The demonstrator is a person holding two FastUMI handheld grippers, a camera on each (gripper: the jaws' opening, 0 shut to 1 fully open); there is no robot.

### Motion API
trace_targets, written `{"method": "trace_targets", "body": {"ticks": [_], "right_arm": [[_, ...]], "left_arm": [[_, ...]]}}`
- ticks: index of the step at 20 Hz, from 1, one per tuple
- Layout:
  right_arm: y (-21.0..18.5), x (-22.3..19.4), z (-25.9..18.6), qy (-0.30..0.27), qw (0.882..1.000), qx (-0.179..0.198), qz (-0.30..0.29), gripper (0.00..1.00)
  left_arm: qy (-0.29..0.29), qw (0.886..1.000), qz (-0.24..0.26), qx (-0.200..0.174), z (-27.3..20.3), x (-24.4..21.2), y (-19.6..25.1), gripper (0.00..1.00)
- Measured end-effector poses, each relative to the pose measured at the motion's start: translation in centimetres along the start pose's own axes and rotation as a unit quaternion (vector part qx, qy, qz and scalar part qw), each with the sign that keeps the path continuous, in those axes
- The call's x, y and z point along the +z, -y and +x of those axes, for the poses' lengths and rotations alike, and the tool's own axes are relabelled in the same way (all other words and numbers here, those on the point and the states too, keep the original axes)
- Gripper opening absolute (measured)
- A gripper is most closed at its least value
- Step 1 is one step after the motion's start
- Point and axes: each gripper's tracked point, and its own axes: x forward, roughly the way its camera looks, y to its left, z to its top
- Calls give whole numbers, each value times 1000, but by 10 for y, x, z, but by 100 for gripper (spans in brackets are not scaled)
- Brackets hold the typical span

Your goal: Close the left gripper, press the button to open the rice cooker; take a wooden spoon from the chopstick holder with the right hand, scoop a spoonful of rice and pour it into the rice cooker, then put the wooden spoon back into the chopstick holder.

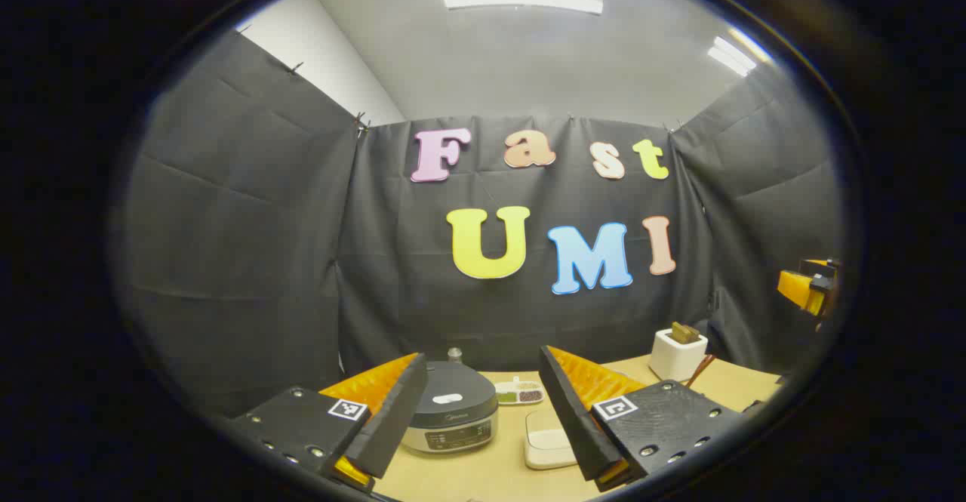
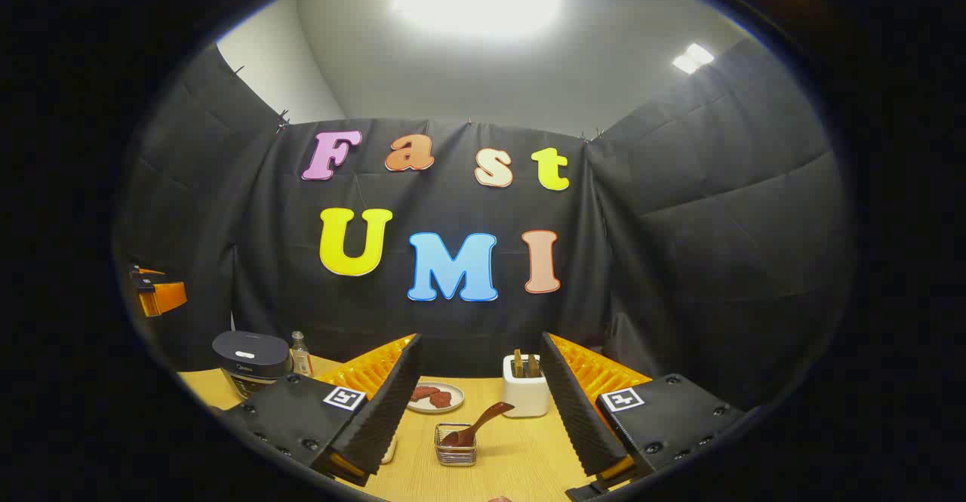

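Rice cooker (image 1: 450,415) between wide left fingers (image 1: 392,419); right fingers (image 2: 377,411) wide, empty.

1. Left tongs (image 1: 483,366): two long wedge-shaped fingers, each tapering to a thin tip. Outer faces are ribbed in close ridges; inner faces carry a flat, matte, foam-like strip.
2. Each finger sits on a flat, finely textured base plate (image 1: 664,411). Small round silvery screws (image 1: 647,450) line the plate's edges.
3. A square black-and-white tag (image 1: 348,409) is stuck on each plate's inner corner.
4. Right tongs (image 2: 480,343): same build, with ribbed wedges, textured plates, edge screws, and one corner marker (image 2: 623,398) per plate.
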Motion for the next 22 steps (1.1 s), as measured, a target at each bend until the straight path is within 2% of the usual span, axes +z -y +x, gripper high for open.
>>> {"method": "trace_targets", "body": {"ticks": [22], "right_arm": [[3,-1,17,-5,1000,4,-2,98]], "left_arm": [[13,1000,15,-11,13,13,6,90]]}}
